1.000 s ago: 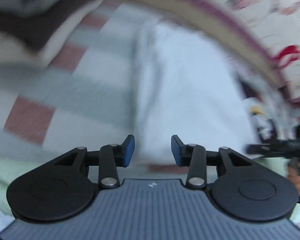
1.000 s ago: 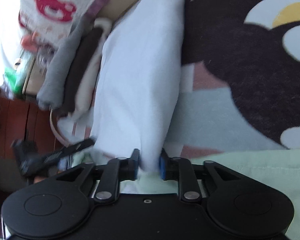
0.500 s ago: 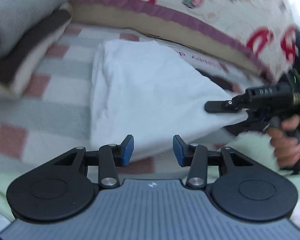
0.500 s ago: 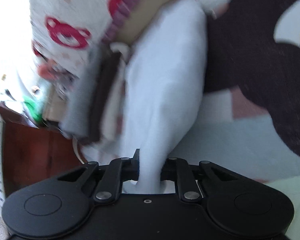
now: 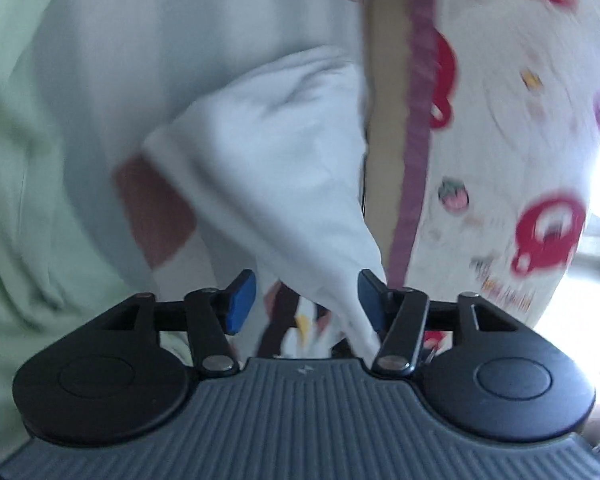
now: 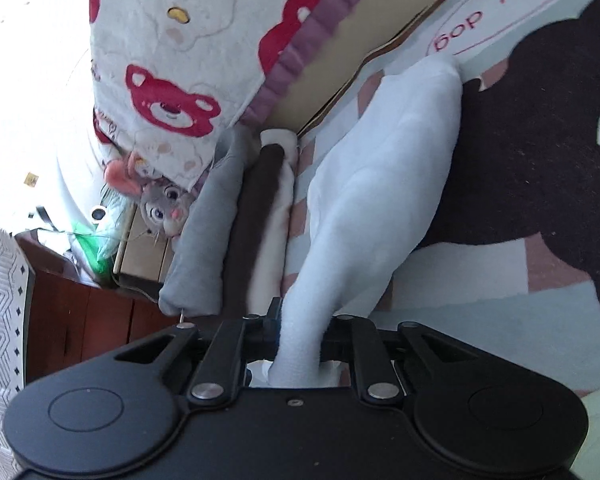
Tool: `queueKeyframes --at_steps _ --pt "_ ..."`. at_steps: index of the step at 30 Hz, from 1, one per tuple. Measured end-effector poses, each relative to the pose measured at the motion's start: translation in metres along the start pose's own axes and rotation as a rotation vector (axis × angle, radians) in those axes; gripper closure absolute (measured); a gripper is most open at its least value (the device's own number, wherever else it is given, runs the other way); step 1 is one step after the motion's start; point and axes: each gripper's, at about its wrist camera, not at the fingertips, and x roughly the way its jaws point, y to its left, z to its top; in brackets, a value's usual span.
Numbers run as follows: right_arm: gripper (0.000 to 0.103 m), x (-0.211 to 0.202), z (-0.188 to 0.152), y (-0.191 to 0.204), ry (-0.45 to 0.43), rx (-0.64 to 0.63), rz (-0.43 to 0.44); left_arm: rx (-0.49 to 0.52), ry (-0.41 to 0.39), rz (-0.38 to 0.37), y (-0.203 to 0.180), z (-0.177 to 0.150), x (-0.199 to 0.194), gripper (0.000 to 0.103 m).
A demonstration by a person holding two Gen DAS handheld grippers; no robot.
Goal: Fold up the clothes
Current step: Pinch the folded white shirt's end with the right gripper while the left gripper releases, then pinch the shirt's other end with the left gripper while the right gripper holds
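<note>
A white folded garment (image 6: pixel 383 184) lies stretched over the checked bedspread (image 6: pixel 479 276). My right gripper (image 6: pixel 300 332) is shut on its near end, and the cloth bunches between the jaws and rises off the bed. In the left wrist view the same white garment (image 5: pixel 284 160) runs down in a point between the jaws of my left gripper (image 5: pixel 303 300). The left jaws stand wide open, and the cloth rests against the right blue pad (image 5: pixel 369 296).
A stack of folded grey, brown and cream clothes (image 6: pixel 236 232) lies left of the garment. A bear-print quilt (image 6: pixel 172 60) is bunched behind it. A pale green cloth (image 5: pixel 16 160) lies at the left. A wooden cabinet (image 6: pixel 80 320) stands beside the bed.
The left gripper has swung round and moved in, so the garment's pulled-up end now sits between its open jaws. The right gripper has kept its hold and drawn the cloth taut.
</note>
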Motion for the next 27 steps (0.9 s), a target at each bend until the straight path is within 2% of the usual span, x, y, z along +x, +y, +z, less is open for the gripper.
queueKeyframes --at_steps 2,3,5,7,10,14,16,18,20,21,22,23,25,27 --pt "0.086 0.002 0.000 0.001 0.003 0.010 0.008 -0.077 -0.057 0.015 0.008 -0.006 0.001 0.041" --pt "0.086 0.002 0.000 0.001 0.005 0.010 0.011 -0.070 -0.092 0.027 0.007 -0.007 0.001 0.032" --pt "0.086 0.000 0.000 0.000 0.010 0.005 0.012 -0.051 -0.160 0.048 0.005 -0.009 0.000 0.031" --pt "0.086 -0.002 0.000 -0.002 0.009 0.014 0.016 0.007 -0.189 0.050 -0.002 0.000 0.003 0.026" --pt "0.086 -0.006 -0.002 -0.003 -0.006 0.019 0.024 0.003 -0.142 0.083 -0.002 0.010 0.016 0.024" --pt "0.086 -0.008 -0.001 -0.005 -0.014 0.037 0.056 -0.113 0.015 0.041 0.010 0.008 0.042 0.024" --pt "0.086 -0.007 0.000 -0.007 -0.009 0.055 0.069 -0.161 0.017 0.019 0.014 0.002 0.047 0.024" --pt "0.086 -0.007 0.000 -0.008 -0.002 0.063 0.076 -0.144 -0.042 0.009 0.013 0.004 0.047 0.025" --pt "0.086 -0.007 0.001 -0.008 0.005 0.062 0.090 -0.054 -0.118 0.059 0.008 0.012 0.042 0.032" --pt "0.086 -0.007 0.001 -0.009 0.016 0.058 0.099 0.037 -0.120 0.082 0.001 0.018 0.042 0.048" --pt "0.086 -0.007 0.001 -0.009 0.031 0.052 0.109 0.127 -0.121 0.106 -0.006 0.025 0.042 0.073" --pt "0.086 -0.006 0.000 -0.008 0.053 0.035 0.111 0.220 -0.125 0.133 -0.014 0.031 0.041 0.081" --pt "0.086 0.000 -0.007 -0.007 0.124 -0.041 0.084 0.406 -0.177 0.210 -0.035 0.036 0.037 0.089" --pt "0.086 0.008 -0.017 -0.003 0.189 -0.118 0.004 0.545 -0.227 0.284 -0.052 0.035 0.033 0.090"
